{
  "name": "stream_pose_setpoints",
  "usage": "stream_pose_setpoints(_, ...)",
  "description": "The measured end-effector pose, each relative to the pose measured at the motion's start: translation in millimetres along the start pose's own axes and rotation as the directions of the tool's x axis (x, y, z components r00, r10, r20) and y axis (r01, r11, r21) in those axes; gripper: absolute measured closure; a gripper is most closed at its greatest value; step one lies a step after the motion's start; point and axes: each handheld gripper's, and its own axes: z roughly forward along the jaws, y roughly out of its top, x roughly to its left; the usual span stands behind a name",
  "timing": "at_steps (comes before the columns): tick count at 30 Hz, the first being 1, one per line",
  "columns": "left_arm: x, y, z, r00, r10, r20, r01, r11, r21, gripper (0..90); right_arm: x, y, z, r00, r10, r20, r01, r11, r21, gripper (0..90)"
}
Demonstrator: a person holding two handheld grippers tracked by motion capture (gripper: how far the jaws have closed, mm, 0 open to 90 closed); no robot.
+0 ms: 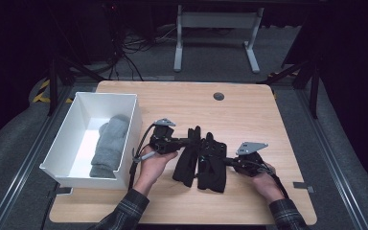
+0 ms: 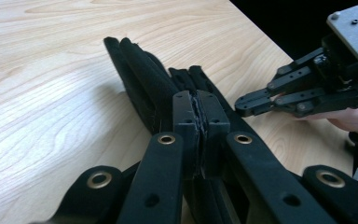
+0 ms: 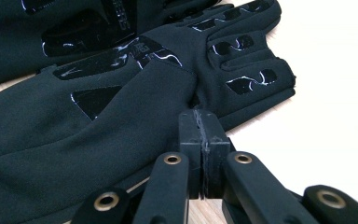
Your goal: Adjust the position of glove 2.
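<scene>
Two black gloves lie side by side at the middle of the wooden table [image 1: 249,110]: the left glove [image 1: 186,163] and the right glove [image 1: 212,165], which has glossy grip patches [image 3: 242,46]. My left gripper [image 1: 189,141] [image 2: 198,100] is shut, its tips resting at the left glove's [image 2: 142,77] upper edge. From the other side my right gripper [image 1: 226,161] [image 3: 203,119] is also shut, tips against the right glove's [image 3: 98,121] side near the thumb. I see no fabric between either pair of jaws. The right gripper [image 2: 242,105] also appears in the left gripper view.
A white bin [image 1: 135,125] stands at the table's left with a folded grey cloth [image 1: 109,143] inside. A round cable grommet [image 1: 218,96] sits near the far edge. Bare wood lies beyond and right of the gloves.
</scene>
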Motion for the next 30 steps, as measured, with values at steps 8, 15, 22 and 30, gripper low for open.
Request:
stream_pose_setpoints(8, -5.5, 4.0, 4.7, 0.9997, 0.008, 0.024, -0.008, 1.0000, 0.001, 88.1, 4.9, 6.3, 7.5, 0.9997, -0.009, -0.021, 0.009, 1.000, -0.004, 90.0)
stream_pose_setpoints(15, -9.4, 4.8, 9.7, 0.9990, 0.006, 0.044, -0.006, 1.0000, 0.007, 88.1, 14.3, 14.5, 19.1, 0.9984, -0.026, -0.051, 0.025, 1.000, -0.007, 90.0)
stream_pose_setpoints(22, -12.8, 4.9, 19.1, 0.9988, 0.013, 0.048, -0.014, 0.9995, 0.028, 88.3, 25.0, 23.9, 31.0, 0.9962, -0.049, -0.072, 0.048, 0.999, -0.013, 90.0)
stream_pose_setpoints(30, -15.6, 1.5, 34.4, 0.9984, 0.018, 0.053, -0.021, 0.9976, 0.065, 88.8, 33.7, 31.1, 41.6, 0.9943, -0.065, -0.085, 0.063, 0.998, -0.027, 90.0)
